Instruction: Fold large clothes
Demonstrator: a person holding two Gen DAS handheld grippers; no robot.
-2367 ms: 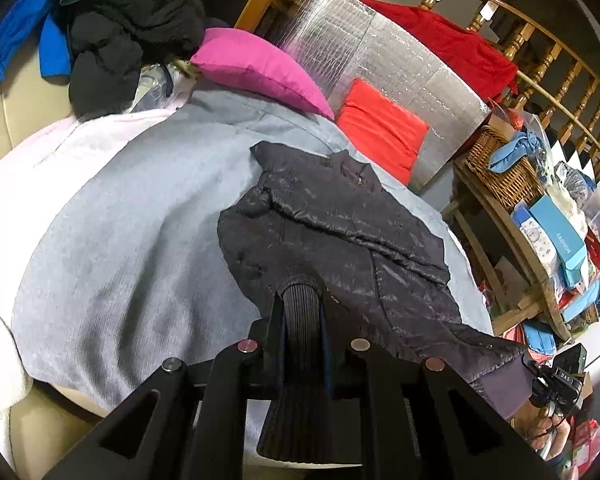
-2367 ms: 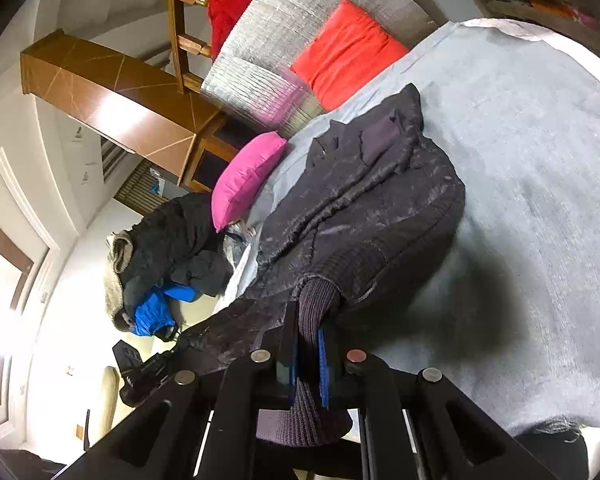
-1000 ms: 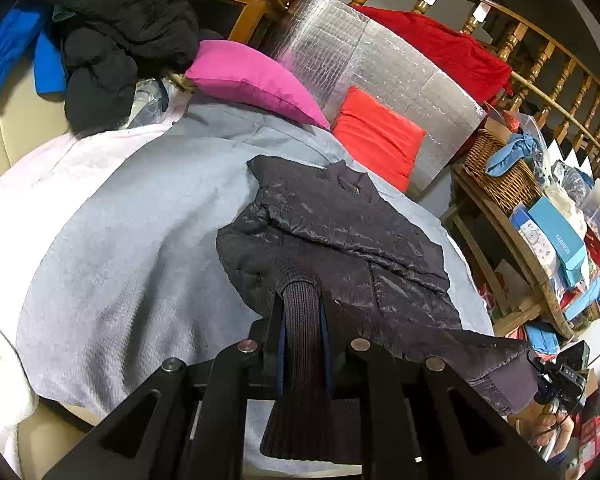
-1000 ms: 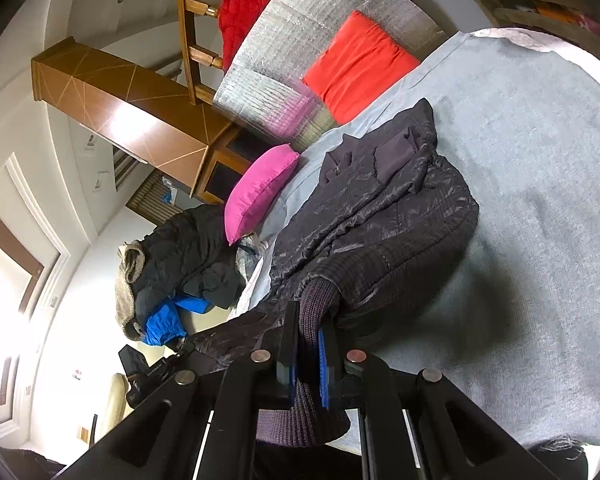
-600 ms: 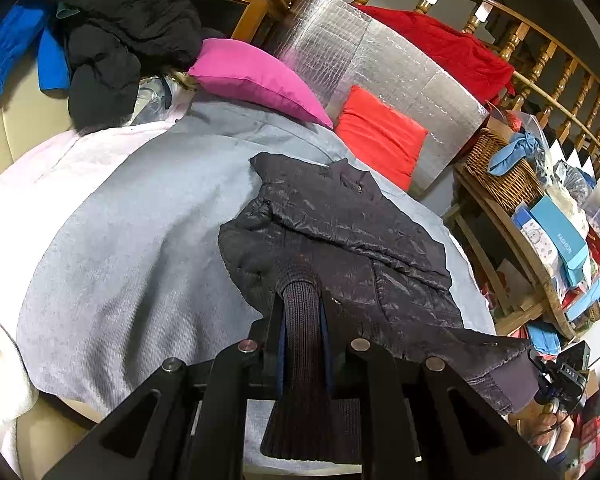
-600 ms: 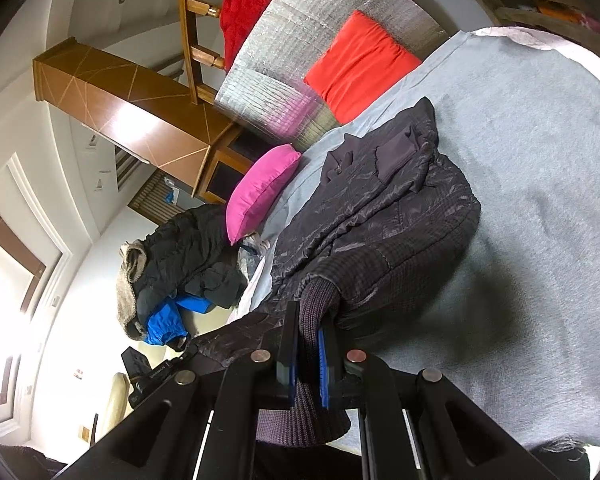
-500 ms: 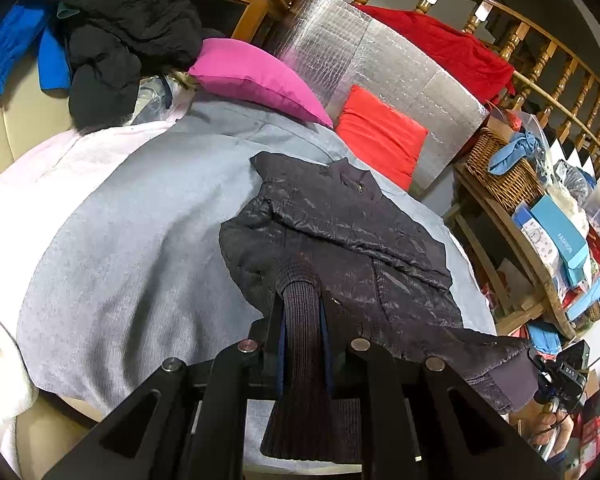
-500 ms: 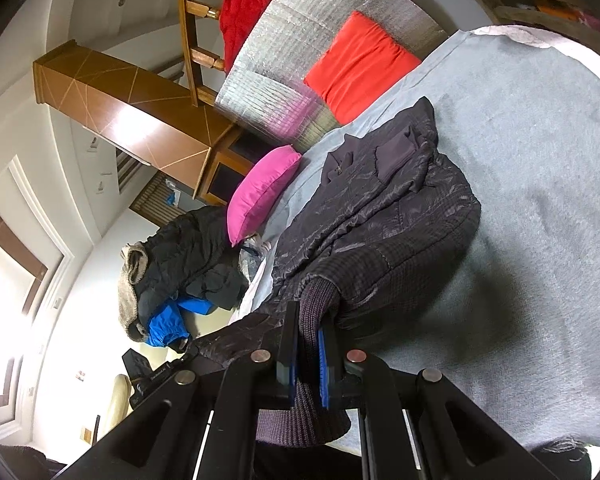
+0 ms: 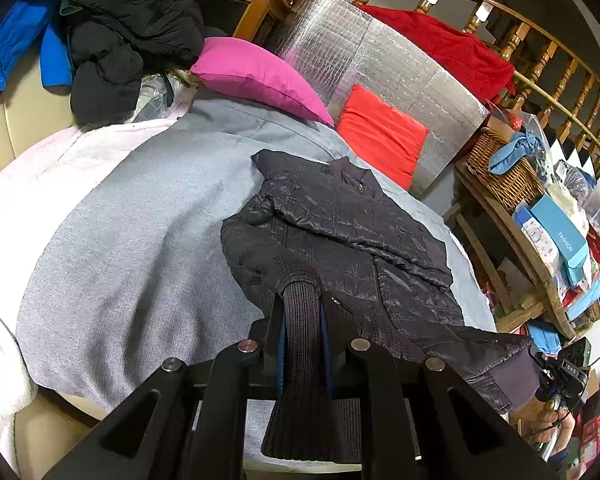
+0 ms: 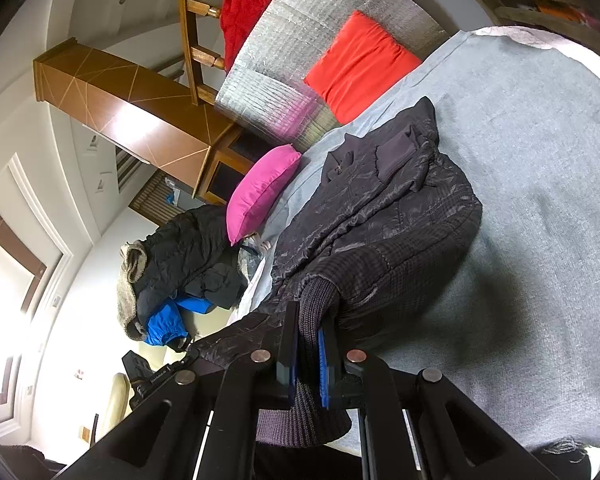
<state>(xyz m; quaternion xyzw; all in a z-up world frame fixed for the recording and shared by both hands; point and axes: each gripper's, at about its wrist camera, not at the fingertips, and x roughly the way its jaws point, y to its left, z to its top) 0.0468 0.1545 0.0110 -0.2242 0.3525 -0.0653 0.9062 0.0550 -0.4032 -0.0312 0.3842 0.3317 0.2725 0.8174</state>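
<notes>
A dark quilted jacket [image 9: 340, 232] lies on a grey blanket [image 9: 132, 240], collar toward the far cushions. My left gripper [image 9: 302, 320] is shut on the jacket's ribbed hem band [image 9: 300, 344] at one bottom corner. My right gripper [image 10: 308, 336] is shut on the ribbed hem band [image 10: 318, 300] at the other bottom corner, with the jacket [image 10: 384, 224] stretched ahead of it. The hem is lifted off the blanket toward me. The right gripper also shows at the lower right of the left wrist view [image 9: 560, 368].
A pink cushion [image 9: 256, 72] and a red cushion [image 9: 380, 136] lean on a silver foil panel [image 9: 360, 60] at the back. A pile of dark and blue coats [image 9: 112, 28] sits far left. A wooden shelf with baskets and boxes [image 9: 540, 208] stands right.
Almost nothing differs. Both grippers keep hold of the hem; the jacket has shifted very slightly on the blanket.
</notes>
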